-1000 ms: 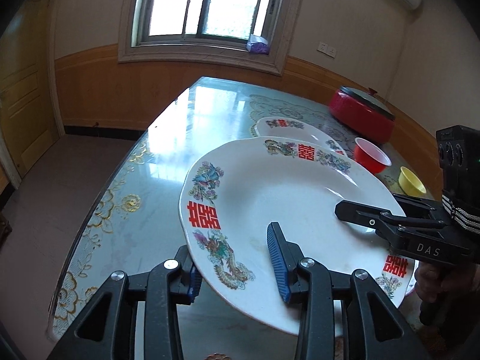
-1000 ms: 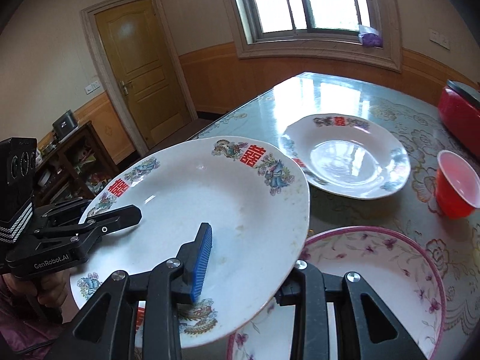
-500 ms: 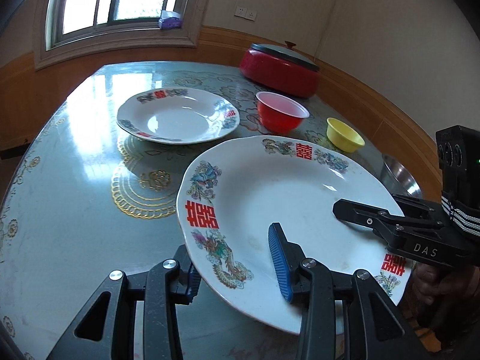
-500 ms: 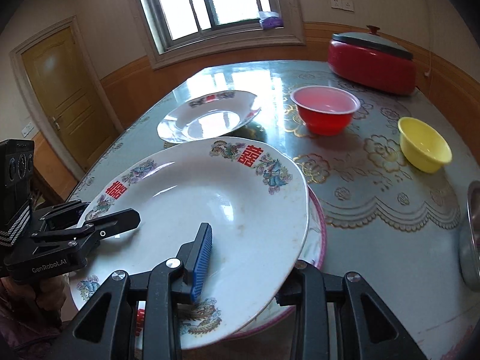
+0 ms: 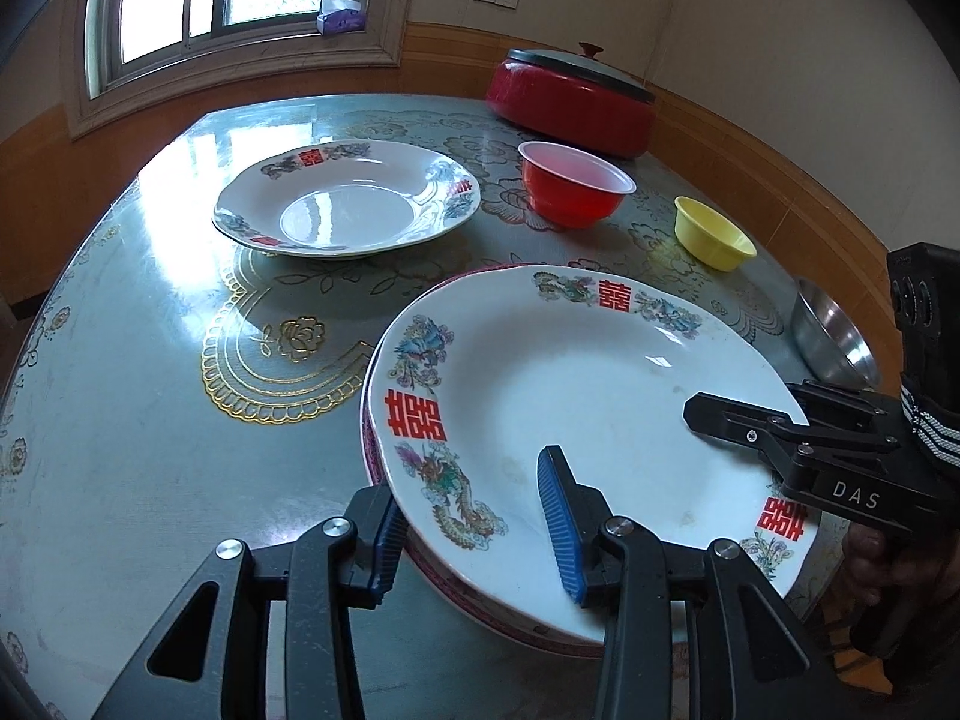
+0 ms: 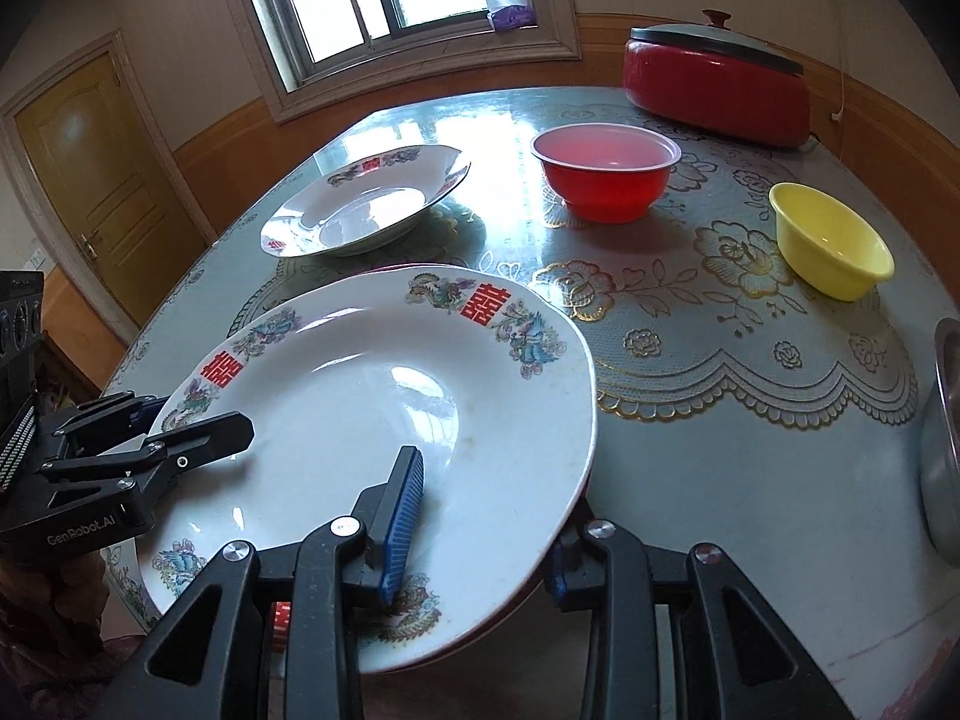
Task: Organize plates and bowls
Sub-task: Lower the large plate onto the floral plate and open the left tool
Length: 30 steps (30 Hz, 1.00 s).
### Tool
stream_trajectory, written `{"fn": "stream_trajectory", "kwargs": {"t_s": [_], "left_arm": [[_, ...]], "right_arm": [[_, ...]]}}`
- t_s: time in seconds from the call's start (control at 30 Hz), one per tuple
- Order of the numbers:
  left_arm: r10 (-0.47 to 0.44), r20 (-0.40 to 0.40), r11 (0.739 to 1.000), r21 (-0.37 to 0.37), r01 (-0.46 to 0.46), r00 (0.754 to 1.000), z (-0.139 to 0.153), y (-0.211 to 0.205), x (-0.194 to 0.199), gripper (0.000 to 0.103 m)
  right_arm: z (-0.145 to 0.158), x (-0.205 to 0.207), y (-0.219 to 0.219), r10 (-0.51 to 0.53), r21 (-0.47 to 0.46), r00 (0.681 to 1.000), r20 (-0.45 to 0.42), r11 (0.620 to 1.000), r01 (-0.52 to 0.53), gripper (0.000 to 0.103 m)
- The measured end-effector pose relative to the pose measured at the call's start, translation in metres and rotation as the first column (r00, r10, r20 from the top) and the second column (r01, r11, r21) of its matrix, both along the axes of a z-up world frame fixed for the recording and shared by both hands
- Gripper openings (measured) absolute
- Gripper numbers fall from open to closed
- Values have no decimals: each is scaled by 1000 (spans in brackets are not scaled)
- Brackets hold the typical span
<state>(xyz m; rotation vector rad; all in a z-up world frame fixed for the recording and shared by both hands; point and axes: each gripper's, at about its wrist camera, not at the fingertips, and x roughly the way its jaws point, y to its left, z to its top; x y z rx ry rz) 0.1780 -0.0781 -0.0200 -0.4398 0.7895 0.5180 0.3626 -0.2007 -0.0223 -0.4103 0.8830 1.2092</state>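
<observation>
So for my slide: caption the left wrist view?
Both grippers hold a white plate over a pink-rimmed plate.

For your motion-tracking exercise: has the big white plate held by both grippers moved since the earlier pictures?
Yes. The big white plate has come down over the pink-rimmed plate, nearer the yellow bowl, with both grippers clamping its rim.

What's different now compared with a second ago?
The big plate, carried by both tools, swung from off the table edge to directly over the pink-rimmed plate and came down onto or just above it. Left tool and right tool stayed clamped on its rim. Second plate, red bowl, yellow bowl unchanged.
</observation>
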Motion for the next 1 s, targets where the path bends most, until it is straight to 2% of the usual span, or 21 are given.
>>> {"fn": "stream_trajectory", "kwargs": {"t_s": [0.1,0.27,0.43,0.63,0.83,1.0], "left_arm": [[1,-22,1000,31,0,1000,2,-4,0,42],[-1,-7,1000,7,1,1000,4,-6,-7,42],[4,-3,1000,7,-4,1000,5,-9,-11,42],[28,-13,999,32,-27,1000,8,-9,-14,46],[60,-30,996,67,-58,998,11,-12,-16,53],[87,-39,993,81,-84,995,16,-11,-20,55]], "right_arm": [[1,1,-4,2,-9,1000,12,1000,-2,34],[9,-2,-10,16,-14,999,36,1000,-15,36],[9,-4,-18,16,-61,995,97,998,-10,37],[9,-9,-20,39,-57,991,129,998,-31,37],[8,-17,-17,95,-66,987,128,994,-87,37],[9,-15,-13,101,-68,988,115,993,-94,37]]}}
